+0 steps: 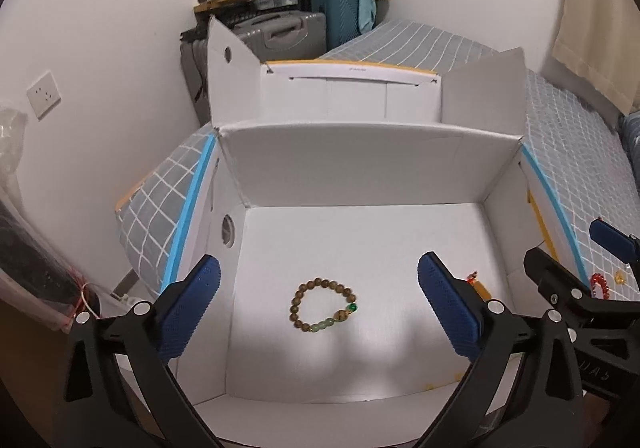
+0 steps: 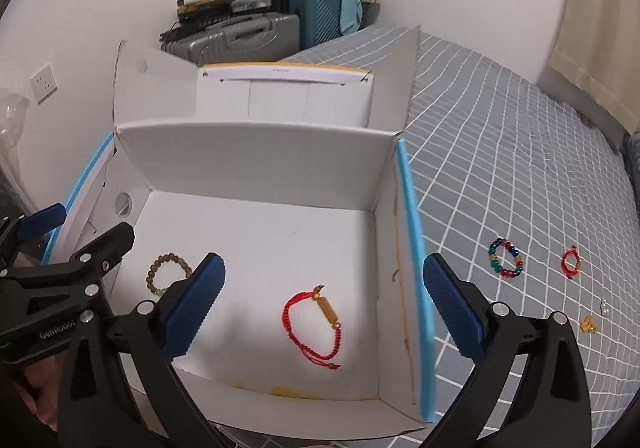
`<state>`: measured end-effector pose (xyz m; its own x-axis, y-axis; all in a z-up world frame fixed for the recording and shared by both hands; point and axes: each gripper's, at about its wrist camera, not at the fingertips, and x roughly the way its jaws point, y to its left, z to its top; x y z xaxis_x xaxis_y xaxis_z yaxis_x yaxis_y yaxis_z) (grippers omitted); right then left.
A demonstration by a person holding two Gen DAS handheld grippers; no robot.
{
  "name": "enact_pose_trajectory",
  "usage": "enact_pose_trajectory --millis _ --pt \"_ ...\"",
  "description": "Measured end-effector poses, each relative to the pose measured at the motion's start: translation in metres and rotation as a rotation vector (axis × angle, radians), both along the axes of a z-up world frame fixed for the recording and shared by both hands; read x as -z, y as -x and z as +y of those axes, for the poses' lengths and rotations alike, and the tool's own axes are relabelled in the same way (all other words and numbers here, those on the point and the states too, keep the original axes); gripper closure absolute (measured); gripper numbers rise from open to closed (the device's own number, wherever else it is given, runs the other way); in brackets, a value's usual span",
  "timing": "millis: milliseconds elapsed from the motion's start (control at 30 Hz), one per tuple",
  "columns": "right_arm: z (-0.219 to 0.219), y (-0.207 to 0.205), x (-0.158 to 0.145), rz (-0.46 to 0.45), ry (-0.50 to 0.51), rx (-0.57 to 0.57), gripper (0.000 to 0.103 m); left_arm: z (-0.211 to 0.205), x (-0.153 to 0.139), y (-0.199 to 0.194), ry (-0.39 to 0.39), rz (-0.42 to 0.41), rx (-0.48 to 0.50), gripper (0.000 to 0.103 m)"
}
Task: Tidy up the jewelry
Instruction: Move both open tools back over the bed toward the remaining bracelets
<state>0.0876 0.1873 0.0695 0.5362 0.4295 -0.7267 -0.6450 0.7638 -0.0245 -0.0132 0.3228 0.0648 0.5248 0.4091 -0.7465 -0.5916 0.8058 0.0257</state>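
Two handheld grippers hover side by side above an open white cardboard box point(image 2: 256, 151) that rests on a grey bedspread with a white grid pattern point(image 2: 520, 175). Both grippers have their blue-padded fingers spread wide apart and hold nothing.

Two bracelets lie on the box floor. A brown wooden bead bracelet point(image 1: 323, 304) with a few green beads lies flat directly between and just ahead of the left gripper point(image 1: 320, 312). A red cord bracelet point(image 2: 316, 328) with a tan tube bead lies directly ahead of the right gripper point(image 2: 324, 312), its long axis running away from the camera and tilted slightly left.

The jewelry not yet in the box lies on the bedspread, outside the box's blue-edged right wall and well apart from it. There are four items there: one multicolored glass bead bracelet point(image 2: 505, 258), one small red cord bracelet point(image 2: 571, 263), one tiny pale piece point(image 2: 604, 306) too small to identify, and one small golden-yellow piece point(image 2: 589, 324). All four lie to the right of the right gripper, with the box wall between. The right gripper is clearly the nearer one; the left gripper sits on the far side of it. The multicolored bracelet is the closest loose item, so reaching it likely means swinging the right gripper rightward over the wall.
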Motion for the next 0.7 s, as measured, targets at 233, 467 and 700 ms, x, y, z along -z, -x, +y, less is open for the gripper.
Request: enact_pose_trajectory --millis 233,467,700 --pt "-0.022 -0.006 -0.010 -0.019 -0.027 0.032 0.008 -0.011 -0.004 -0.004 0.008 -0.005 0.029 0.006" --pt "-0.056 -0.019 -0.017 -0.022 -0.055 0.095 0.008 -0.029 -0.010 -0.018 0.032 -0.029 0.075 0.006" --pt "-0.100 -0.038 -0.022 -0.017 -0.079 0.155 0.008 -0.051 -0.020 -0.037 0.058 -0.077 0.118 0.006"
